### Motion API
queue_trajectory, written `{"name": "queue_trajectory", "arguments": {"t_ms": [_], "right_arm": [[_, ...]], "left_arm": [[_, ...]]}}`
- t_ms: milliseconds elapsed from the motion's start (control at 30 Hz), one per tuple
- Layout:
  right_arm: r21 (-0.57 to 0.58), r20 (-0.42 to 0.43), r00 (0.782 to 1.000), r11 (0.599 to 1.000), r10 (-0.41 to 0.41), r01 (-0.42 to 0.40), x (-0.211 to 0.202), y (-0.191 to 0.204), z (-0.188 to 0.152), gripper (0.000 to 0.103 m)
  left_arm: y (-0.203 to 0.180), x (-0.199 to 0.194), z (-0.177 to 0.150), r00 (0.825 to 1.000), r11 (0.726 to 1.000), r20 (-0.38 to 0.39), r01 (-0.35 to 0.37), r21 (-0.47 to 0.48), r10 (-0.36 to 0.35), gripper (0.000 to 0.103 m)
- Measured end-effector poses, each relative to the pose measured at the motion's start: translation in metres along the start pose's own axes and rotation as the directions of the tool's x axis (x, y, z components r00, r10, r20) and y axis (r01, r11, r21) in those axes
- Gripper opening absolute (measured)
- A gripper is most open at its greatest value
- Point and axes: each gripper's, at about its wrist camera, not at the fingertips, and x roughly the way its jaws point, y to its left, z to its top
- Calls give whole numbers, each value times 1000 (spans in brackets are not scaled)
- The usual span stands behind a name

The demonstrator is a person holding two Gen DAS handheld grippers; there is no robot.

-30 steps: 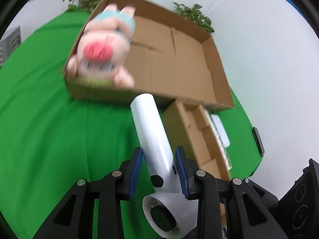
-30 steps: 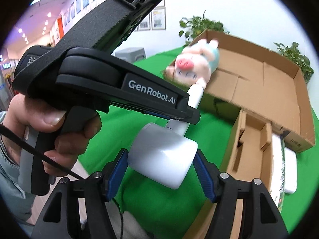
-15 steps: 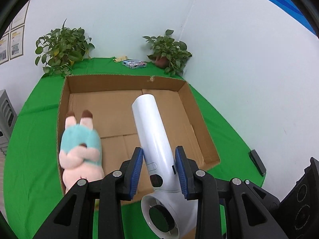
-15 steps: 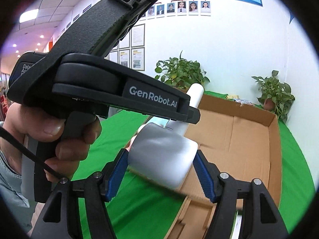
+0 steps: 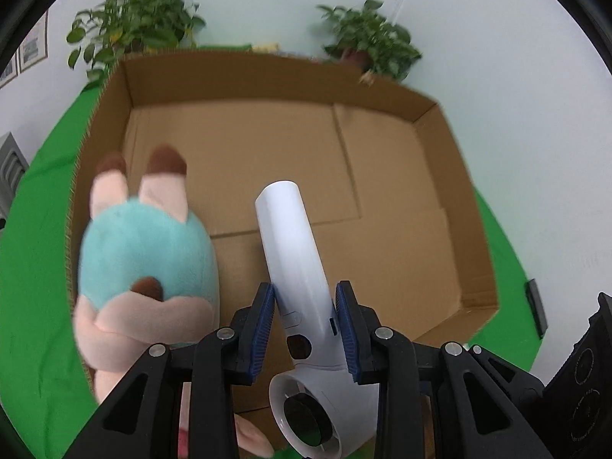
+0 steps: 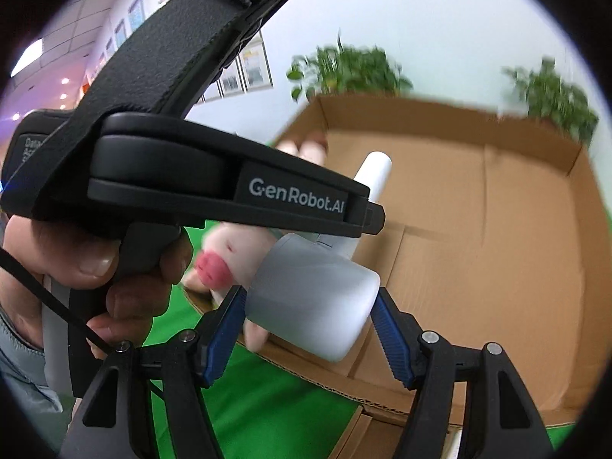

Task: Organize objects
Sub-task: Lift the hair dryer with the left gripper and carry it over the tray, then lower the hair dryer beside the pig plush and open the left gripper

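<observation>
Both grippers clamp hair dryer [image 5: 292,252]: left [image 5: 306,325] on handle, right [image 6: 308,329] on barrel. Lower level into box [image 5: 401,199] centre-frame, clear of plush pig [image 5: 145,260] at left.

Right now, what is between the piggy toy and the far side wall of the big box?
In the left wrist view, the white hair dryer hangs between the pig plush and the cardboard box wall; past it, only bare box floor.

a: bright, even indoor light. ceiling lamps [image 6: 26,62] glow far left of the cardboard box [image 5: 386,199].

b: shadows look soft. the plants [image 5: 134,34] behind the box smear with motion blur, and so does the plush pig [image 5: 147,267] inside it.

a: the fisheye bends the box walls, and black vignette rings both views.
</observation>
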Motion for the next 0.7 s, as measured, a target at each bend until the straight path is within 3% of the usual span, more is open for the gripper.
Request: {"name": "queue_trajectory", "arguments": {"t_ms": [167,367,700], "right_arm": [[57,-60,998,998,31,-27,22,-20,-7,66],[90,-97,994,995,49,-41,31,-30,-11,65],[51,-144,989,998,36,-29,46,-21,-16,65]], "left_arm": [[9,38,-3,998,999,-56,-31,-10,31,29],[12,40,2,997,999,-55,-46,-11,45,28],[28,-44,-3,990,997,114,-77,-12,78,30]]}}
